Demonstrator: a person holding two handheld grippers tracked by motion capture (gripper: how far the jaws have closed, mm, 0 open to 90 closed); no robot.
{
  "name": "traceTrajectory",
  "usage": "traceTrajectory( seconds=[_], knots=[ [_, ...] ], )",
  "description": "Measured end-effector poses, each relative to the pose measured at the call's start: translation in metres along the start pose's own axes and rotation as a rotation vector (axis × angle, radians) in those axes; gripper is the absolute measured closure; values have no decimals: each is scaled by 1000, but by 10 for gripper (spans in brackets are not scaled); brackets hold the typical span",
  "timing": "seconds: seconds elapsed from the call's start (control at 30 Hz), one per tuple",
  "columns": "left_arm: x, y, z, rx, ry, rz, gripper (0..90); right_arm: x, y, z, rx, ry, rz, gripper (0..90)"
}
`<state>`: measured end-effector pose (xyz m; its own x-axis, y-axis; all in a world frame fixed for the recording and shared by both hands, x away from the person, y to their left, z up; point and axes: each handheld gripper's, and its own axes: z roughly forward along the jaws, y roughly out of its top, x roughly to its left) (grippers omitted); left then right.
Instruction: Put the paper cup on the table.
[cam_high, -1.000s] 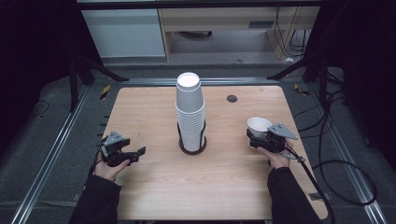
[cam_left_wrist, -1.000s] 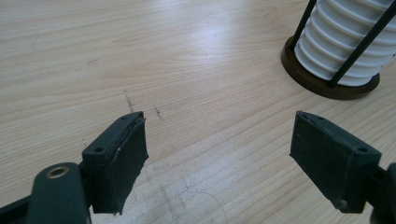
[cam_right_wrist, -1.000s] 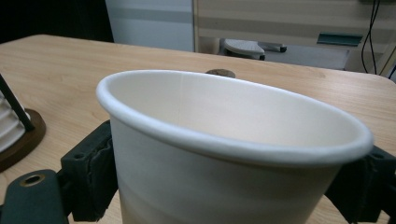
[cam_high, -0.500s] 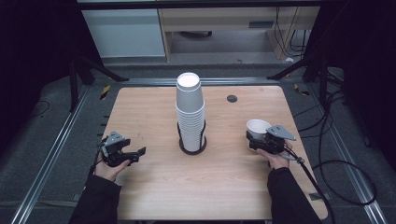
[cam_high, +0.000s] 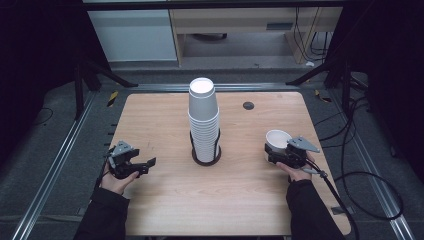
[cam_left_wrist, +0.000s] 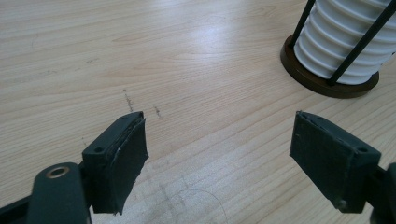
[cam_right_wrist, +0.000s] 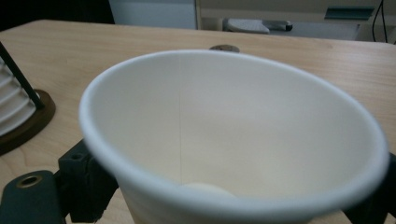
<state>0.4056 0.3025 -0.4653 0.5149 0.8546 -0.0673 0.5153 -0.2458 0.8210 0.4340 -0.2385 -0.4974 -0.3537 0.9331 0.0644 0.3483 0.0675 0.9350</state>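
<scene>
Right gripper (cam_high: 278, 154) jaws clamp the paper cup (cam_high: 278, 140) upright, apparently just set down right of the stack (cam_high: 204, 120); left gripper (cam_high: 142, 166) jaws stand apart, idle.

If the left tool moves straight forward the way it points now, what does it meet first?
Probably the cup stack in its holder, slightly right of the line; before that, bare table. The left tool is open.

White cup (cam_right_wrist: 233, 140); white ribbed cup stack (cam_high: 204, 120); dark brown base (cam_left_wrist: 322, 81); light woodgrain table (cam_high: 240, 200).
</scene>
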Motion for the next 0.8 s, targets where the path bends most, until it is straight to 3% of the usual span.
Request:
traceTrajectory(
  seconds=[0.2, 0.43, 0.67, 0.8],
  knots=[
    [0, -1, 0, 3, 2, -2, 177, 2, -4, -3, 50, 7, -14, 79],
    [0, -1, -1, 2, 2, -1, 176, 4, -3, -11, 68, 21, -18, 14],
    [2, -2, -2, 5, 2, -5, 161, 4, -6, -33, 117, 45, 15, 6],
    [5, -2, -3, 3, 5, -12, 151, 3, -9, -46, 150, 14, -20, 6]
  ],
)
